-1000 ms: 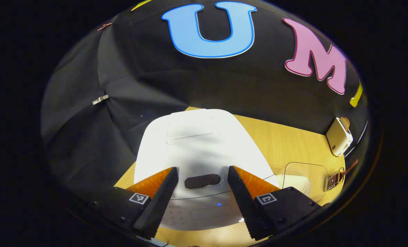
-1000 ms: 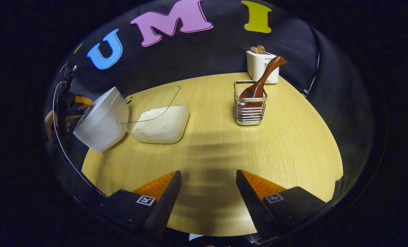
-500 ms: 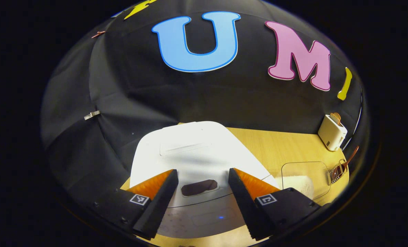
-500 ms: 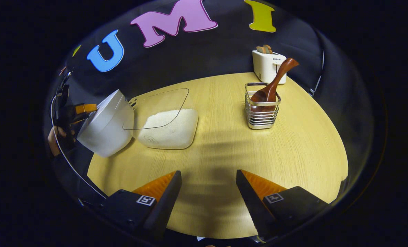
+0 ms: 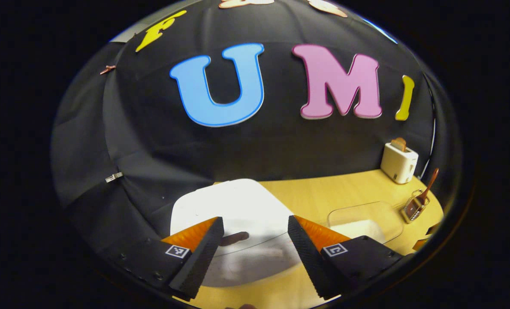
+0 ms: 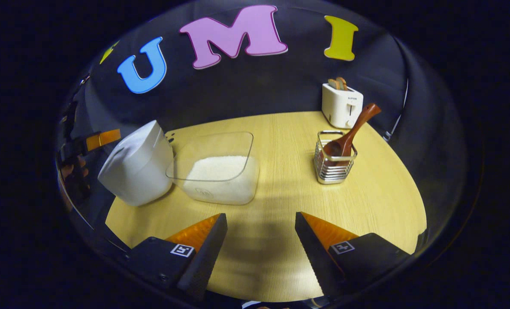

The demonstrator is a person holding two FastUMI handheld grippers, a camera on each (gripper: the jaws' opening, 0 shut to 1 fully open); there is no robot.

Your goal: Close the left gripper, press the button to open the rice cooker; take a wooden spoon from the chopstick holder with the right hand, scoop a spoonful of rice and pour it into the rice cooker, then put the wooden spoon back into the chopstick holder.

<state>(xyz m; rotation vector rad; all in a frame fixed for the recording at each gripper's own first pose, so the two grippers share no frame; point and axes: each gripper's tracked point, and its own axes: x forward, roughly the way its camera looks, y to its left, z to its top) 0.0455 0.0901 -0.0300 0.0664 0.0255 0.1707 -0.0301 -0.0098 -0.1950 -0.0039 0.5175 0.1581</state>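
The white rice cooker (image 5: 233, 210) (image 6: 137, 167) stands with its lid down at the table's left side. My left gripper (image 5: 255, 253) hovers open just above its front, the dark button (image 5: 233, 237) between the fingers. My right gripper (image 6: 261, 253) is open over bare table, nothing between its fingers. A brown wooden spoon (image 6: 351, 133) (image 5: 428, 186) leans in the wire chopstick holder (image 6: 334, 165) (image 5: 412, 208), well ahead of it to the right. A clear container of white rice (image 6: 220, 174) (image 5: 360, 223) sits beside the cooker.
A white toaster (image 6: 341, 104) (image 5: 398, 161) with bread in it stands at the back of the wooden table (image 6: 280, 201). The black cloth wall closes off the back. The left gripper and the hand holding it (image 6: 81, 148) show at the far left in the right gripper view.
The left gripper view has tilted upward, so the cooker sits lower and more wall shows. The right gripper has drawn back and tilted up slightly. Both grippers stay open.
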